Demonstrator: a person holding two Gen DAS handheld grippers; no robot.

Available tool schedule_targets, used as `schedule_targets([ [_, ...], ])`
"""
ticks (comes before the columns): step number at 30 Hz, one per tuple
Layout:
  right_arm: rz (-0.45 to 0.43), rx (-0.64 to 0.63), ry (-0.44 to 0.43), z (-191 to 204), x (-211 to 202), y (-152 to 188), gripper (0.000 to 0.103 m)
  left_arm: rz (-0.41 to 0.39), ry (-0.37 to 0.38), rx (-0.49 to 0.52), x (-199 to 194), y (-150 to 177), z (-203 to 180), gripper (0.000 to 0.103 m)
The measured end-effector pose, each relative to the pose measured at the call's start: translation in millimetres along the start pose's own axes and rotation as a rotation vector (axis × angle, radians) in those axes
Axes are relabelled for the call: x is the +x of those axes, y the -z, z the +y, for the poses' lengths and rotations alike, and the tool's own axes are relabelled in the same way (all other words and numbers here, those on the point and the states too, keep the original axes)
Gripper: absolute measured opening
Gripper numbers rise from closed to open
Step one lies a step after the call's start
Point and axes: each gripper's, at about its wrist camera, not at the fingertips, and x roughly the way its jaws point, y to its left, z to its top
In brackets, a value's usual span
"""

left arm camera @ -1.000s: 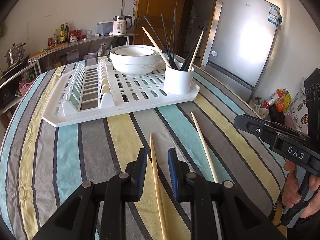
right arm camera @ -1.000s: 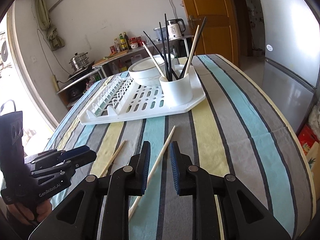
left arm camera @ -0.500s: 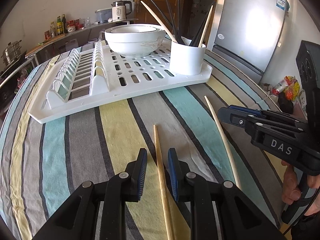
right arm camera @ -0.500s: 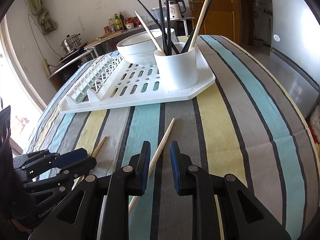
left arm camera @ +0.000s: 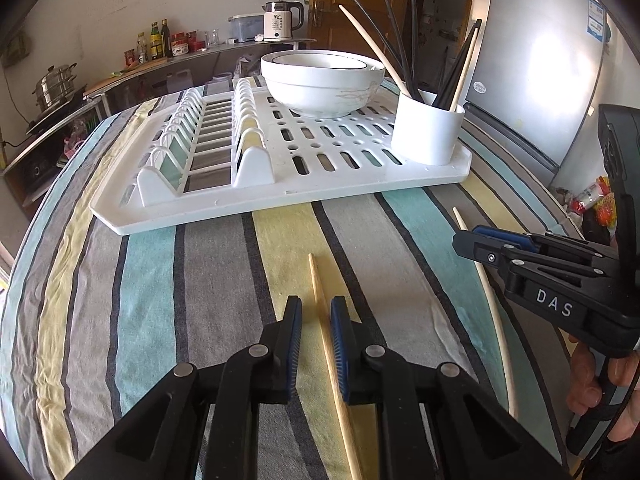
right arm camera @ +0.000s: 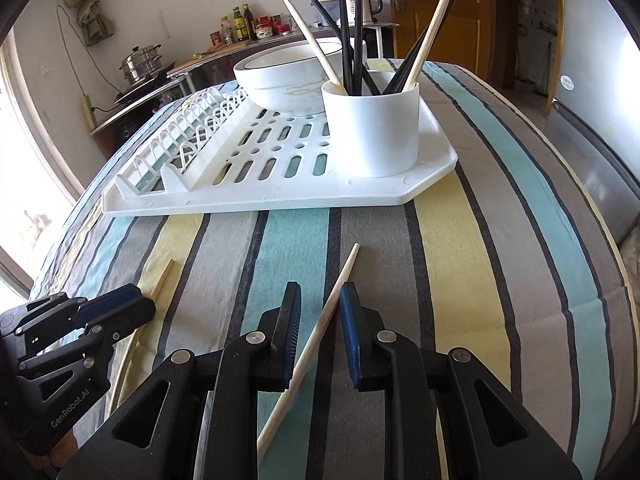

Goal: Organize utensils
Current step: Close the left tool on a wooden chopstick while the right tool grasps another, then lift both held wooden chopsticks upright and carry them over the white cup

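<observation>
Two pale wooden chopsticks lie on the striped tablecloth in front of the white drain rack. One chopstick runs between the jaws of my left gripper. Those jaws are closing; the right pad is at the stick and a gap shows on the left. The other chopstick lies between the jaws of my right gripper, which is open with gaps on both sides. A white cup on the rack's corner holds several black and wooden chopsticks. In each wrist view the other gripper shows low at the side: right gripper, left gripper.
White bowls sit stacked on the rack behind the cup. The round table's edge curves down on both sides. A silver fridge stands to the right, and a counter with bottles, a kettle and a steamer pot runs along the far wall.
Both grippers have come forward and down toward the cloth, each sliding along its chopstick toward the rack. The left jaws have narrowed a little around their stick.
</observation>
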Motion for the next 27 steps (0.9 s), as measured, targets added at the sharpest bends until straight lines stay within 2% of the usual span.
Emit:
schedule_targets([
  [5, 0.019, -0.025, 0.033, 5, 3, -5, 0.020, 0.009, -0.036, 0.026, 1, -1, -5, 0.016],
  [10, 0.029, -0.045, 0.070, 7, 7, -8, 0.011, 0.005, -0.052, 0.033, 3, -2, -6, 0.015],
  [14, 0.027, -0.050, 0.075, 7, 6, -8, 0.008, -0.001, -0.070, 0.041, 4, -2, -8, 0.012],
  [17, 0.027, -0.034, 0.050, 3, 6, -8, 0.006, -0.003, -0.071, 0.041, 5, -3, -8, 0.007],
  [27, -0.023, -0.033, -0.015, 3, -14, -9, 0.005, -0.004, -0.021, 0.032, 2, -6, -7, 0.005],
])
